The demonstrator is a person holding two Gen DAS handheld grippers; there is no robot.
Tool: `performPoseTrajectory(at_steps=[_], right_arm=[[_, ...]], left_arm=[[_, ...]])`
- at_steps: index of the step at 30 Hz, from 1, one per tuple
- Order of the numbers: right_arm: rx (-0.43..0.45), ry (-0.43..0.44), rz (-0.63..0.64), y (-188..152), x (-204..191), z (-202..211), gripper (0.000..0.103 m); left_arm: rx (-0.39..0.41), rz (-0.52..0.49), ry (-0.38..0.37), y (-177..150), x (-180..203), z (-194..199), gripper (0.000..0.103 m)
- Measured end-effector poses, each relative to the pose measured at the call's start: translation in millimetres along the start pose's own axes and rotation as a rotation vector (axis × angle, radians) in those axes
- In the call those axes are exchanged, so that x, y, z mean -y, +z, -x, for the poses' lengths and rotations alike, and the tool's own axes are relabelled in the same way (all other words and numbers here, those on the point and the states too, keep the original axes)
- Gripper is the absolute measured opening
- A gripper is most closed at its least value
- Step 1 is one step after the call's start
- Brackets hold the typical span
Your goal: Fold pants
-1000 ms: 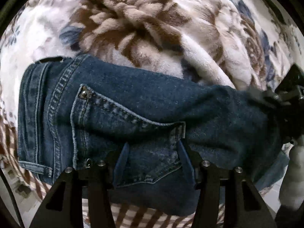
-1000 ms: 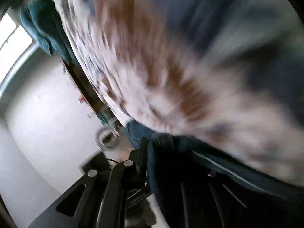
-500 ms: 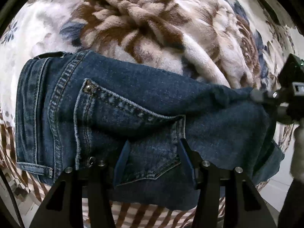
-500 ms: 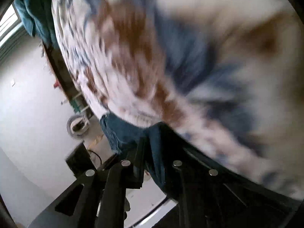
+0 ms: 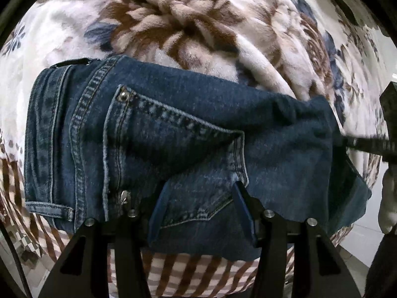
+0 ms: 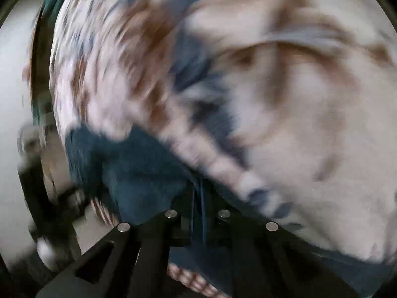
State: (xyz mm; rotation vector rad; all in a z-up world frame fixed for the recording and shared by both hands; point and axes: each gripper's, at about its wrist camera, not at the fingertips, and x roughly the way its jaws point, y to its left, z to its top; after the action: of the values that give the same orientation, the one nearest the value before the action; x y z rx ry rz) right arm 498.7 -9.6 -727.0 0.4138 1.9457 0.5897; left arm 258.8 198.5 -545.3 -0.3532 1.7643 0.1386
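Observation:
Dark blue jeans (image 5: 173, 144) lie folded on a floral plush blanket (image 5: 173, 24), waistband at the left, back pocket facing up. My left gripper (image 5: 201, 208) is open, its fingers resting over the pocket's lower edge. My right gripper (image 6: 197, 206) is shut on a fold of the jeans (image 6: 134, 168) at their right end; this view is motion-blurred. The right gripper also shows in the left wrist view (image 5: 387, 129) at the right edge.
The blanket (image 6: 297, 99) covers the bed, with a brown-and-white checked border (image 5: 188, 270) at the near edge. Pale floor (image 5: 357, 248) lies beyond the bed's right edge. A white wall and dark items show at left in the right wrist view.
My right gripper has drawn the jeans' right end further over and swung across the blanket. The folded jeans look flatter. The left gripper has stayed put.

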Motion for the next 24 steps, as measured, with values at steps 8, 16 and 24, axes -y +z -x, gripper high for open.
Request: performPoseTrajectory(at_steps=[8, 16, 24], right_arm=[[0.191, -0.206, 0.1, -76, 26, 87, 0.064], [0.026, -0.413, 0.36, -91, 30, 43, 0.044], [0.207, -0.453, 0.195, -100, 43, 58, 0.012]], left_arm=[[0.057, 0.001, -0.053, -35, 2, 34, 0.053], [0.074, -0.013, -0.104, -50, 29, 29, 0.053], [0.047, -0.072, -0.079, -44, 33, 15, 0.053]])
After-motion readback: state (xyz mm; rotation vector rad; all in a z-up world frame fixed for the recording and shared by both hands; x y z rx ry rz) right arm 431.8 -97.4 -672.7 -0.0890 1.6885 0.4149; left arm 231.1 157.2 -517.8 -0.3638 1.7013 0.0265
